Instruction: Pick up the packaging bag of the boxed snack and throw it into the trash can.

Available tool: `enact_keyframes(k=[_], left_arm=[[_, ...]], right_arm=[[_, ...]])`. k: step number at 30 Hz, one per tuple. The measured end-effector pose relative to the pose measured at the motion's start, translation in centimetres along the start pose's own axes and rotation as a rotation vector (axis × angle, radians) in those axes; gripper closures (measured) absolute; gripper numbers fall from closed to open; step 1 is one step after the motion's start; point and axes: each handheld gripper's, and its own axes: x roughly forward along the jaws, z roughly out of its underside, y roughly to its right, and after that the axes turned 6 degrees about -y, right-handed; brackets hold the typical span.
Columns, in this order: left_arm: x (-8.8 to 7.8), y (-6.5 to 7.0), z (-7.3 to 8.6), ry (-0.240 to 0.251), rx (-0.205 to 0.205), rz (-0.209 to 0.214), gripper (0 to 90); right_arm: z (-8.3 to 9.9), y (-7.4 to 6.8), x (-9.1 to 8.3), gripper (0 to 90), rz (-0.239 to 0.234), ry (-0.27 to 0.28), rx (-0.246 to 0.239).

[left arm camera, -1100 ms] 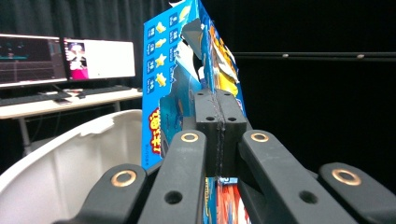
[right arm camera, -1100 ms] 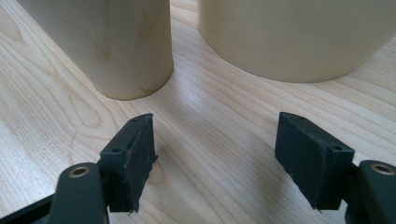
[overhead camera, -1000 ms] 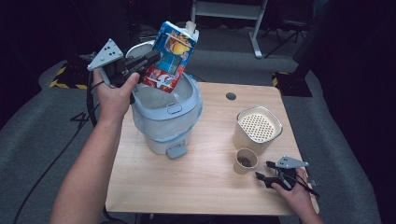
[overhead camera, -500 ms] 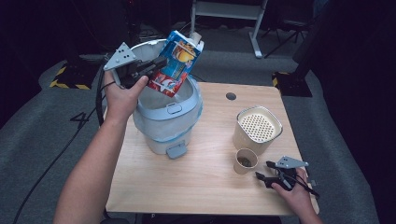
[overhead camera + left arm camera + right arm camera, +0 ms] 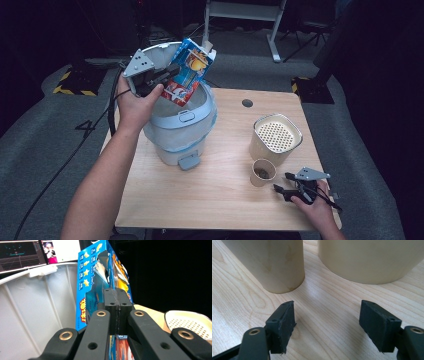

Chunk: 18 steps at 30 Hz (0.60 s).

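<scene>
Jaws of the left gripper [image 5: 167,79] are pressed tight together on an edge of the blue snack box [image 5: 189,71], whose torn wall is pinched between the pads in the left gripper view [image 5: 117,305]. Seen from above, the box hangs tilted over the open mouth of the pale trash bin [image 5: 197,125], its top leaning toward one o'clock and its red lower end dipping just inside the rim. The raised bin lid [image 5: 37,312] stands right behind the box. The left hand [image 5: 134,100] wraps the gripper's body at about ten o'clock from the table's middle, forearm stretching up from the bottom edge, wrist bent so the jaws point toward three o'clock.

The right gripper [image 5: 282,185] lies low on the wooden table [image 5: 210,200] at about five o'clock, its jaws spread wide with nothing between them and bare wood under the gap [image 5: 328,322]. A small paper cup [image 5: 263,172] stands just ahead of it, toward ten o'clock from its tips, and a cream container with a perforated top [image 5: 276,138] stands just beyond the cup. The right hand [image 5: 312,207] rests at the table's near edge.
</scene>
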Motion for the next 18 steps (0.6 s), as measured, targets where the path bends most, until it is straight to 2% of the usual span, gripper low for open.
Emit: enact_keyframes(k=[3, 4, 5, 7, 8, 14, 18], left_arm=[[0.0, 0.0, 0.0, -0.014, -0.009, -0.003, 88.5], [0.0, 0.0, 0.0, -0.022, -0.023, 0.002, 83.7], [0.0, 0.0, 0.0, -0.021, -0.032, 0.007, 73.7], [0.0, 0.0, -0.1, 0.008, -0.030, 0.007, 56.1], [-0.2, 0.1, -0.2, 0.017, -0.032, 0.009, 51.8], [-1.2, 0.9, -0.4, 0.021, -0.033, 0.050, 47.8], [-2.4, 1.7, -0.3, 0.011, -0.018, 0.100, 47.7]], right_arm=[[0.0, 0.0, 0.0, 28.9, 0.000, 0.000, 0.000], [0.0, 0.0, 0.0, 29.0, 0.000, 0.000, 0.000], [0.0, 0.0, 0.0, 28.9, 0.000, 0.000, 0.000], [0.0, 0.0, 0.0, 28.9, 0.000, 0.000, 0.000], [0.0, 0.0, 0.0, 28.9, 0.000, 0.000, 0.000], [0.0, 0.0, 0.0, 28.9, 0.000, 0.000, 0.000], [0.0, 0.0, 0.0, 28.9, 0.000, 0.000, 0.000]])
